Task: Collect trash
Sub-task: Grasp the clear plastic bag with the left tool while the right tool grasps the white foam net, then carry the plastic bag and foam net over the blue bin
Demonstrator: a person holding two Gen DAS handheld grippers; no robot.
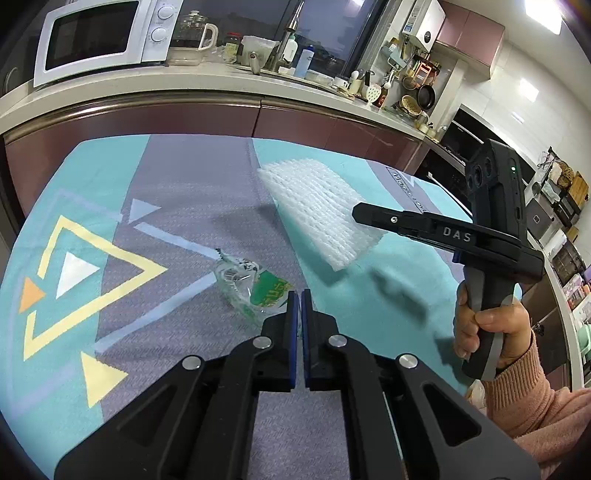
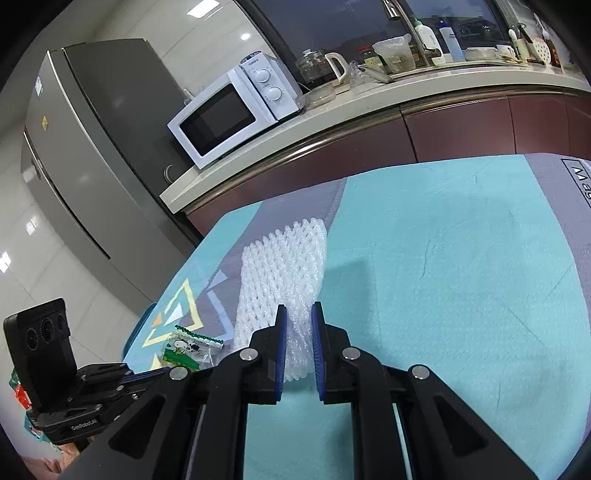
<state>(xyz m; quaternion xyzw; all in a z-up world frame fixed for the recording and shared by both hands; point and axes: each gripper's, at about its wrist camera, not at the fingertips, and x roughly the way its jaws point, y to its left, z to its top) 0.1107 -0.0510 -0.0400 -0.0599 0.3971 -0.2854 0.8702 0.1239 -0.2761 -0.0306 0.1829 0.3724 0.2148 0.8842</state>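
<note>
A white foam net sleeve [image 1: 317,206] hangs tilted above the patterned tablecloth [image 1: 184,206]. My right gripper [image 2: 298,314] is shut on its near end; the sleeve [image 2: 284,269] stretches away between the blue pads. From the left wrist view the right gripper [image 1: 360,214] shows from the side with the sleeve in it. My left gripper [image 1: 299,295] is shut on the corner of a clear snack wrapper with green print [image 1: 255,284]; the wrapper also shows in the right wrist view [image 2: 184,350].
A kitchen counter [image 1: 221,85] runs behind the table with a white microwave [image 1: 99,37], a glass kettle [image 1: 192,33] and bottles by the sink. A grey fridge [image 2: 92,155] stands to the left. The cloth [image 2: 461,277] covers the table.
</note>
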